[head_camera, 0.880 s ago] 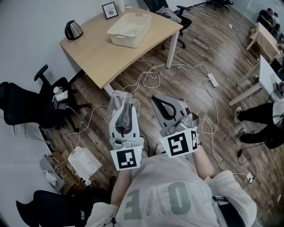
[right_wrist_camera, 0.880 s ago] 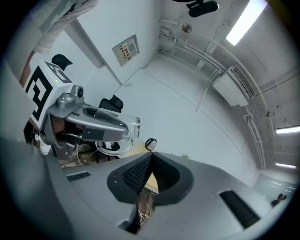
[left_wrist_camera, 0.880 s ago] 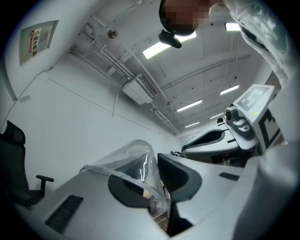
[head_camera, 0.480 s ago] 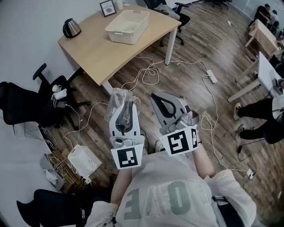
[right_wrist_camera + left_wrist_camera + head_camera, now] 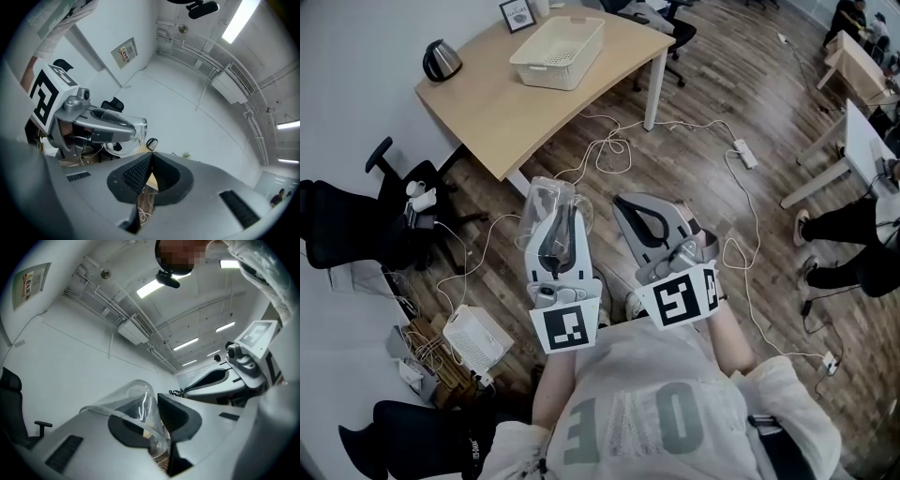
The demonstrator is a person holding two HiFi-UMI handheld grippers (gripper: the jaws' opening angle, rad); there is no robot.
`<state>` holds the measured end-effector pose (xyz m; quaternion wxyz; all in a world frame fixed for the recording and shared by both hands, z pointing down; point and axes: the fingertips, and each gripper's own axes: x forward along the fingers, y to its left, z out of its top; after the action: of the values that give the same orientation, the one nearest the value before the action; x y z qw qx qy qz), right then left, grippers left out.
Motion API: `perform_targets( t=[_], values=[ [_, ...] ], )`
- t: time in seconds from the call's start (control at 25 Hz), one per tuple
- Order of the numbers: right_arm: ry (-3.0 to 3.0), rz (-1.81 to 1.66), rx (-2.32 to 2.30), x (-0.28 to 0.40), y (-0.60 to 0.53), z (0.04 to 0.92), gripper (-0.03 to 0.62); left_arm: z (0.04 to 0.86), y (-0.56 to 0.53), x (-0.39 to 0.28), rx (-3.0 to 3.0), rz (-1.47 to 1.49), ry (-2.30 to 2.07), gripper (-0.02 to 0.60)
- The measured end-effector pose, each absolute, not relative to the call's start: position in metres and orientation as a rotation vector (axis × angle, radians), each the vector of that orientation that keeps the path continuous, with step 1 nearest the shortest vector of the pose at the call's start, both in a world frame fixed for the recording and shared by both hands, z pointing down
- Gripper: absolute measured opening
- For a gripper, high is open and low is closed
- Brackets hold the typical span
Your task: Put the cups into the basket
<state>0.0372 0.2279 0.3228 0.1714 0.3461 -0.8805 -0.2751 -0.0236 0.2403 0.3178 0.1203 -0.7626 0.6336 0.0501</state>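
The left gripper [image 5: 554, 212] is clamped on a clear plastic cup [image 5: 551, 199]. In the left gripper view its jaws pinch the cup's [image 5: 133, 401] wall, and one jaw appears to sit inside the rim. The cup is carried in the air above the floor, tipped over the jaw tips.

Just to its right, apart from it, the right gripper [image 5: 642, 221] has its jaws pressed together with nothing between them. The right gripper view shows the two dark pads meeting edge to edge [image 5: 149, 171], with only floor and a bit of cable showing behind them.

Behind and to the left of the left gripper, a white box [image 5: 474, 341] sits on the floor among wires. Further left of that gripper stands a black office chair [image 5: 398, 202].

Ahead of both grippers, white cables [image 5: 614, 150] loop over the wooden floor. A power strip [image 5: 741, 153] lies ahead and to the right of the right gripper. Well to the right of the right gripper a person's legs [image 5: 848, 248] reach in beside a second table [image 5: 825, 173].

Beyond the cables stands a wooden table [image 5: 516, 112]. On it, well ahead of the left gripper, is the white basket [image 5: 525, 58]. A dark kettle [image 5: 441, 61] stands to the basket's left, and a small framed picture [image 5: 517, 13] stands beyond the basket.
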Motion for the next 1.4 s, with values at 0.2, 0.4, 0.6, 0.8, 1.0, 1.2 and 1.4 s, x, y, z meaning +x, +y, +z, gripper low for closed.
perform_targets(
  t=[0.2, 0.4, 0.6, 0.8, 1.0, 1.2, 1.4],
  values=[
    [-2.518, -0.792, 0.953, 0.053, 0.221, 0.325, -0.002, 0.310, 0.225, -0.008, -2.199, 0.154, 1.854, 0.063],
    [-2.545, -0.759, 0.900, 0.061, 0.210, 0.335, -0.002, 0.310, 0.215, -0.001, -2.173, 0.132, 1.898, 0.063],
    [-2.549, -0.744, 0.903, 0.054, 0.189, 0.341, -0.002, 0.318, 0.197, -0.013, -2.161, 0.102, 1.943, 0.063],
    [-2.512, -0.754, 0.889, 0.037, 0.155, 0.354, -0.002, 0.334, 0.159, -0.032, -2.191, 0.118, 1.960, 0.064],
    [-2.480, -0.748, 0.915, 0.023, 0.094, 0.359, -0.002, 0.329, 0.093, -0.043, -2.200, 0.186, 1.904, 0.064],
    [-2.460, -0.715, 0.953, -0.003, 0.017, 0.353, -0.002, 0.319, 0.021, -0.071, -2.209, 0.187, 1.871, 0.064],
    [-2.426, -0.714, 0.990, -0.029, -0.062, 0.343, -0.002, 0.316, -0.053, -0.101, -2.255, 0.196, 1.862, 0.064]
  ],
)
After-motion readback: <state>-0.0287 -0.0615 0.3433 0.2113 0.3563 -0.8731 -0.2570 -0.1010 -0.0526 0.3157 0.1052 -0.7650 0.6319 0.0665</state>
